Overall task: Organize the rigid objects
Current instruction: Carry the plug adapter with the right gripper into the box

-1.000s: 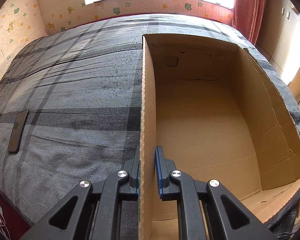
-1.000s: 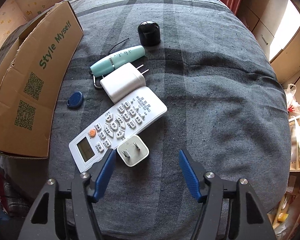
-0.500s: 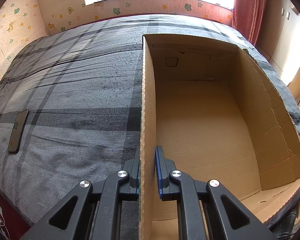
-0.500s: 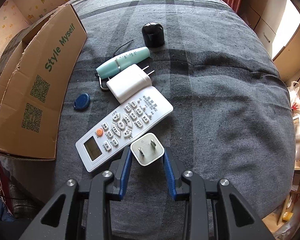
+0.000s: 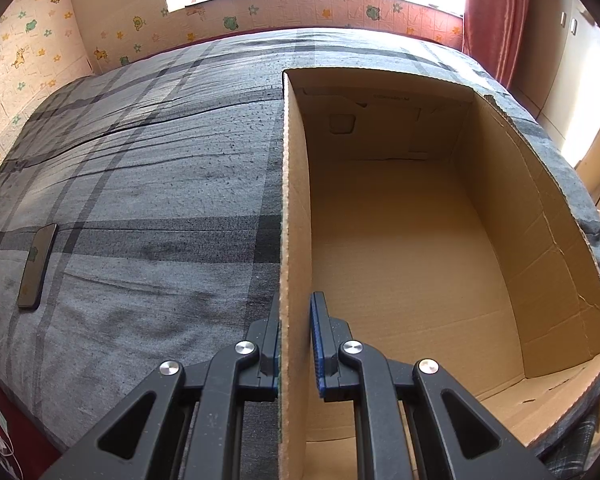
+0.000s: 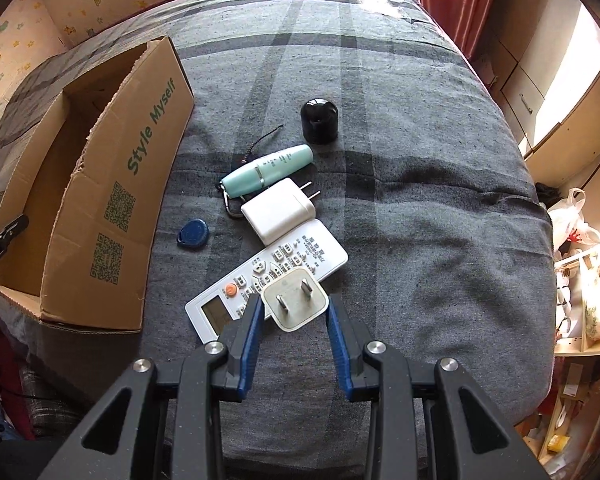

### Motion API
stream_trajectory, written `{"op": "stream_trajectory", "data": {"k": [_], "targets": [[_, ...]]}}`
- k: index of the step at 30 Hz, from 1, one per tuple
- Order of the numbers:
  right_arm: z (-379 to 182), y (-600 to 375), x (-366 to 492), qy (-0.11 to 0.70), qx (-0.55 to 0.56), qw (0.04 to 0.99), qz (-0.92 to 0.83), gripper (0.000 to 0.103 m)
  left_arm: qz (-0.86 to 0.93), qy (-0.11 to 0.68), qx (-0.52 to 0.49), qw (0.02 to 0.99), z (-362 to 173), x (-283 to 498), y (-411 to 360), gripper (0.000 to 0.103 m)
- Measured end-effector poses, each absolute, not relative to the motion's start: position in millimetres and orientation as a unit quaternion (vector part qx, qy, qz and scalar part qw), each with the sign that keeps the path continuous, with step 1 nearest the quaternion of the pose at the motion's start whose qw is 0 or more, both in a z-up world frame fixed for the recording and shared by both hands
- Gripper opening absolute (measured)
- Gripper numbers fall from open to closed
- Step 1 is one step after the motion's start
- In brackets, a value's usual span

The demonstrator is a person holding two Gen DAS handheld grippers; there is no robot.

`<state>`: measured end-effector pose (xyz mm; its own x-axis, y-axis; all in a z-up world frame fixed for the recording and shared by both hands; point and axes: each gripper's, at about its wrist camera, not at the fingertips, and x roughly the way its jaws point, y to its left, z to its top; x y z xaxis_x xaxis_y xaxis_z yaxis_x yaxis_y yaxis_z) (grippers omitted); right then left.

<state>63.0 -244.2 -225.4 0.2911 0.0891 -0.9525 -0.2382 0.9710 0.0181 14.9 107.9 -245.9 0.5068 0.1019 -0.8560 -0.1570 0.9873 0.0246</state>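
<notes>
My right gripper [image 6: 294, 308] is shut on a small white plug adapter [image 6: 294, 300] and holds it lifted above the white remote control [image 6: 276, 276]. Beyond lie a larger white charger [image 6: 278, 210], a mint-green tube [image 6: 268, 170], a blue key fob [image 6: 193, 234] and a black round cap [image 6: 319, 120]. The open cardboard box [image 6: 112, 184] stands to the left. My left gripper [image 5: 295, 308] is shut on the box's left wall [image 5: 294, 200]; the box inside is bare.
A dark phone [image 5: 37, 266] lies on the grey plaid bedspread [image 5: 140, 200] far left of the box. The bed's right edge drops off toward shelves and bags [image 6: 580, 280]. A wall and window lie beyond the bed.
My right gripper closed on the small plug adapter and lifted it off the bedspread, over the remote. The left gripper stays clamped on the box wall.
</notes>
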Motion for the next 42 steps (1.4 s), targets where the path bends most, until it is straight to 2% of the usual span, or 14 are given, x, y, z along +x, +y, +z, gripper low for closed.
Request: {"op": "stream_trajectory", "data": {"k": [22,42], "targets": [[-165.8,-171.7,83.2,0.543,-0.108,0.818,0.156,0.034,0.072,0.492,-0.031,0.867,-246.5,14.7,110.5,0.012],[-157.5,-76.5,104.3,0.52,-0.146,0.81,0.23,0.034,0.07,0.493,-0.034,0.866,-246.8,14.4,112.4,0.012]]}}
